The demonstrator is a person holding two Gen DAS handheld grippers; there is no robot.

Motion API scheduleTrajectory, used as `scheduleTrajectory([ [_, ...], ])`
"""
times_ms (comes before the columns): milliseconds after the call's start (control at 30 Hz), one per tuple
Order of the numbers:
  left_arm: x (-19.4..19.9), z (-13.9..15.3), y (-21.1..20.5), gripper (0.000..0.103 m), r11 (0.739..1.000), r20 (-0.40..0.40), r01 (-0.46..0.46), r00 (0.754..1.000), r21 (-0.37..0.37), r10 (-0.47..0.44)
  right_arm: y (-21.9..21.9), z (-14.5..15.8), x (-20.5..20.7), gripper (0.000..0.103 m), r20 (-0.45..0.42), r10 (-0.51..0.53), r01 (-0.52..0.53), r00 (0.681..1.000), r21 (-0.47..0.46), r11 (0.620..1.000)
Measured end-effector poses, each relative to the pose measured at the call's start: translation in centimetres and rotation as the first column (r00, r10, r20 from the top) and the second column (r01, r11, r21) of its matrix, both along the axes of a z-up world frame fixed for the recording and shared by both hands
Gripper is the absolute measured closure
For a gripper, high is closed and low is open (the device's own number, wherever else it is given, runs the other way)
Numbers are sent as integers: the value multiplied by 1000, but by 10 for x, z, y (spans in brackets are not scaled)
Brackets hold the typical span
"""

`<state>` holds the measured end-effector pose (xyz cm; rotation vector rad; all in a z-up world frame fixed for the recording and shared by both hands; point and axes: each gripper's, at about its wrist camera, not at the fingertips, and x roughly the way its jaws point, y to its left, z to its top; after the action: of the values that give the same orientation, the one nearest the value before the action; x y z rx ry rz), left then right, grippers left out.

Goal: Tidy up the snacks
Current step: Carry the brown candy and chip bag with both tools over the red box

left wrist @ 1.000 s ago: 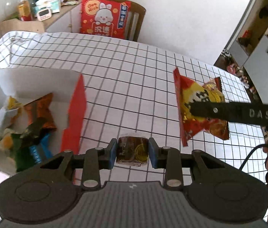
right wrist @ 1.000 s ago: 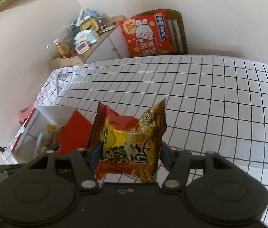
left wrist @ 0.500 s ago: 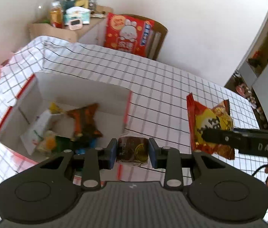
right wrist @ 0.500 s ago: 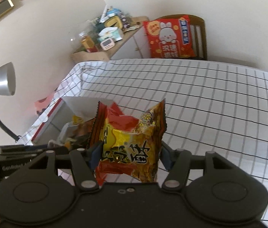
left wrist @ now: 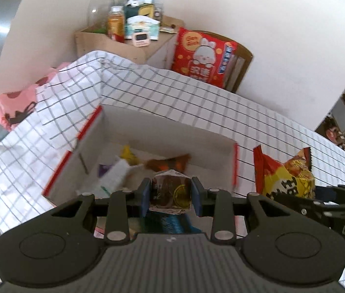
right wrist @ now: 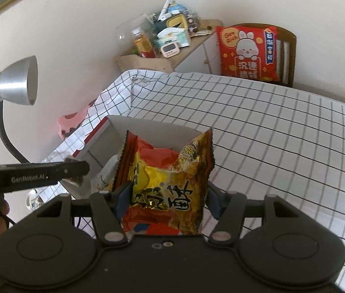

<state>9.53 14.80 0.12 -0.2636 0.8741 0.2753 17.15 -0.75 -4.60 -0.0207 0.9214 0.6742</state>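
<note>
Left tongs (left wrist: 171,196): closed onto a small brown snack packet (left wrist: 170,193), blue pads pressing both its sides. The packet hangs over the near edge of an open white box (left wrist: 165,131) with red trim, seen straight ahead at 12 o'clock from these tongs.

Right tongs (right wrist: 167,196): set moderately wide and clamped on a red and yellow snack bag (right wrist: 166,178), which stands upright between the pads and bulges above them. In the left wrist view this same bag sits at 3 o'clock, just past the box's right wall and above the table (left wrist: 270,127).

Box contents: several loose wrappers, among them a white one (left wrist: 113,177), a yellow one (left wrist: 127,152) and a brown-orange one (left wrist: 170,162); blur prevents finer reading. In the right wrist view the box lies at 11 o'clock behind the bag, with the left tongs reaching in from 9 o'clock.

Table: covered with a white black-grid cloth. Beyond its far edge, at 1 o'clock, a red rabbit cushion (right wrist: 247,53) rests on a wooden chair (right wrist: 288,56). At 12 o'clock a cluttered side cabinet (right wrist: 165,58). At 10 o'clock a silver gooseneck lamp (right wrist: 13,83).
</note>
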Motion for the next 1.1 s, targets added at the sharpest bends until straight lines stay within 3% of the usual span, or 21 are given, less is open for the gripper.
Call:
scheduleTrajectory([
  [533,31,-50,84,70,996,-100,-66,992,64,72,100,-32,28,41,28,15,-12,999,-108,994],
  [1100,63,-96,95,70,998,-186,-23,982,64,35,142,-85,50,41,-44,24,-32,999,-188,982],
])
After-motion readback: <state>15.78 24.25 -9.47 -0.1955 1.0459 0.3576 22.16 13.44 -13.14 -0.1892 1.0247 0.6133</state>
